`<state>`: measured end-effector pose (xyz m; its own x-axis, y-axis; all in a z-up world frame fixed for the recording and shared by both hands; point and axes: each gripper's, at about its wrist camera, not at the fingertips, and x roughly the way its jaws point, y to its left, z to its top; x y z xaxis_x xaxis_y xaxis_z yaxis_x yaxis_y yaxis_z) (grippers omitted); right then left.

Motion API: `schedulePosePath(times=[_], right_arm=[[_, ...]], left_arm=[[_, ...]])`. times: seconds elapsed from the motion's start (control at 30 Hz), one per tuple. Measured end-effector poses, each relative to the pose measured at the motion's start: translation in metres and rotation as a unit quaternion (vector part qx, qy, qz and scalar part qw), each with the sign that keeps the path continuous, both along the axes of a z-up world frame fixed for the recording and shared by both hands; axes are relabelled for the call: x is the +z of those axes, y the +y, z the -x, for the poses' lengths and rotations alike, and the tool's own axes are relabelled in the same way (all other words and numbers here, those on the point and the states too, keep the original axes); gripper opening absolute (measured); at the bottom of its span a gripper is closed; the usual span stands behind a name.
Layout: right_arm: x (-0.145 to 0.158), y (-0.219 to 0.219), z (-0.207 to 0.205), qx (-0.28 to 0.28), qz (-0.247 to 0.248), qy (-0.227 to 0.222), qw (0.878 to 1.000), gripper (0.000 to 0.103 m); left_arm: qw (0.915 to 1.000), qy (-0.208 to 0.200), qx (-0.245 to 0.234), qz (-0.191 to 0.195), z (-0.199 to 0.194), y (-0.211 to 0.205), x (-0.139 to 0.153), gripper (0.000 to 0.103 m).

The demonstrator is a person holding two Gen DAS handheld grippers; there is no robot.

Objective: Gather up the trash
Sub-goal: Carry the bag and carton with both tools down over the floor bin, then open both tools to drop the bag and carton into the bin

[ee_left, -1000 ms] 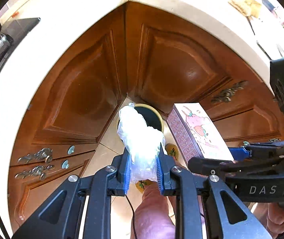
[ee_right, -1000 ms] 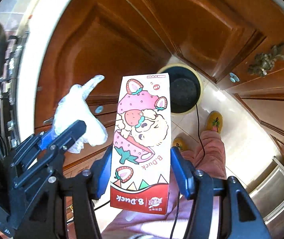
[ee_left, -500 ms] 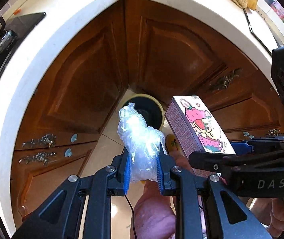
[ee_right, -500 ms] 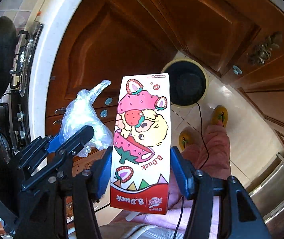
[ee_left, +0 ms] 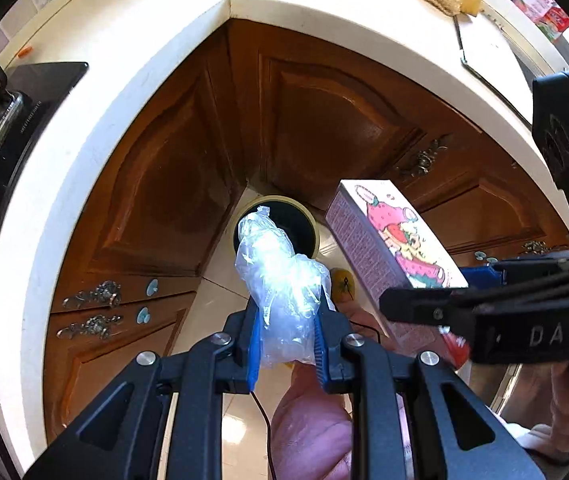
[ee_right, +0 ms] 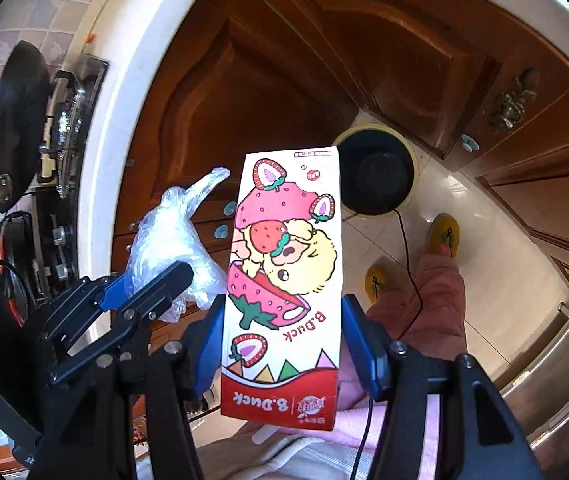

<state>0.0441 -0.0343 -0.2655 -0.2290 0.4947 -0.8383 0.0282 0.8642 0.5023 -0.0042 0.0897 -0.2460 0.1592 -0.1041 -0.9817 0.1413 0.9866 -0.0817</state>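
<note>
A: Left tongs [ee_left: 286, 322] status?
B: Clamped on a crumpled clear plastic bag [ee_left: 280, 276]; bag sticks out past the blue pads [ee_left: 253, 346].
A: Right tongs [ee_right: 282, 344]?
B: Gripping a tall pink-and-white cardboard carton with strawberry cartoon print [ee_right: 284, 280] by both side faces, print upside down.
A: Relative position?
B: Carton sits just right of the left tongs, apart from the bag.
A: Bin?
B: Round cream-rimmed waste bin with dark inside [ee_left: 284, 222] stands on the floor, beyond and below both tongs, in the corner of the brown wooden cabinets [ee_left: 164, 184] under the white worktop [ee_left: 124, 60].
A: Person?
B: Pink trouser leg [ee_right: 436, 304] and yellow slippers [ee_right: 444, 234] below the right tongs.
</note>
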Motion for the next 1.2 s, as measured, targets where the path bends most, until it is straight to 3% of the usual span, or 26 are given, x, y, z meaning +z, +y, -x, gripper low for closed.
schedulePosePath(times=[0.27,0.43,0.97,1.2], right_arm=[[0.027,-0.005,0.001,-0.002,-0.016,-0.020,1.000,0.056],[0.014,-0.004,-0.001,-0.005,-0.004,-0.019,1.000,0.056],[-0.130,0.005,-0.013,0.003,0.058,0.015,0.998,0.056],[-0.195,0.010,-0.028,0.009,0.090,0.025,0.996,0.057]], left_arm=[[0.9999,-0.010,0.002,0.003,0.007,0.009,0.022,0.019],[1.0000,-0.004,0.008,-0.001,0.003,0.012,0.006,0.020],[0.9971,0.045,0.060,0.014,-0.023,0.022,-0.165,0.021],[0.9974,0.052,0.048,0.008,-0.047,0.016,-0.228,0.028]])
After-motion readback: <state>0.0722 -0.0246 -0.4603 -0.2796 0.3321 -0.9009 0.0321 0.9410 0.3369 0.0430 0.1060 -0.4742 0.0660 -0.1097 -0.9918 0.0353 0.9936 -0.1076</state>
